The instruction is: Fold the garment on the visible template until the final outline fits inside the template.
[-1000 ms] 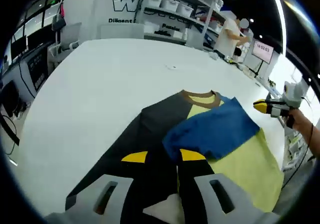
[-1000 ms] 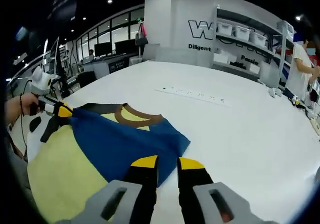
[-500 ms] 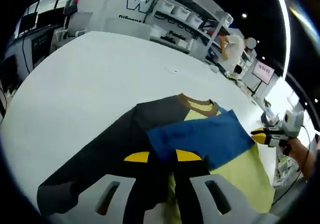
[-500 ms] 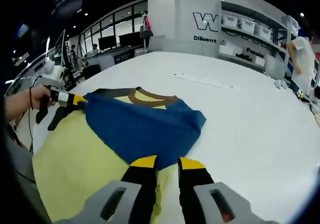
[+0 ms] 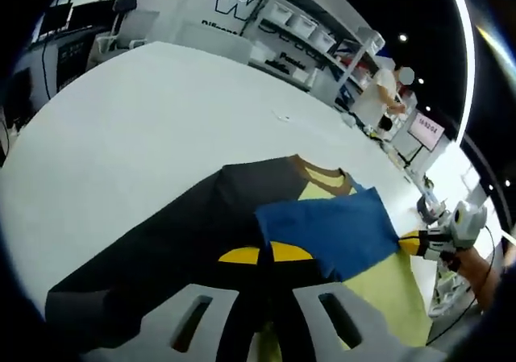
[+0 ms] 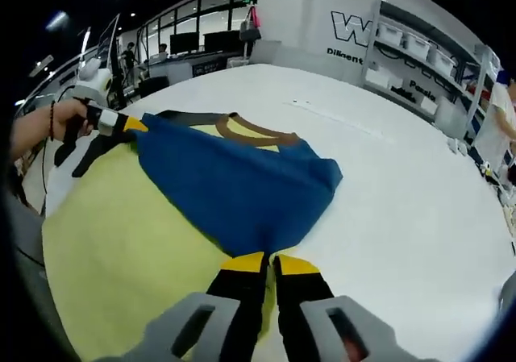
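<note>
A wide white bench carries a garment with a pale yellow body, a brown neckband, a dark grey sleeve and a blue sleeve. The garment lies flat at the near edge of the bench, with the blue sleeve folded inward across the yellow chest.

In the left gripper view, the left tool sits low over the cloth where the grey sleeve meets the blue one. Its 2 yellow-tipped jaws are closed together, and dark fabric seems to be pinched between them, though the exact grip is hard to make out. At the far right of that view, the right tool appears at the outer end of the blue sleeve, held in a hand.

In the right gripper view, the right tool has its 2 jaws pressed together on the lower edge of the blue sleeve, where blue overlaps yellow. At the left of that view, the left tool meets the corner of the blue sleeve near the collar, gripped by a hand.

Behind the bench stand a white wall with dark lettering and shelves with white bins. A person stands by the shelving.
</note>
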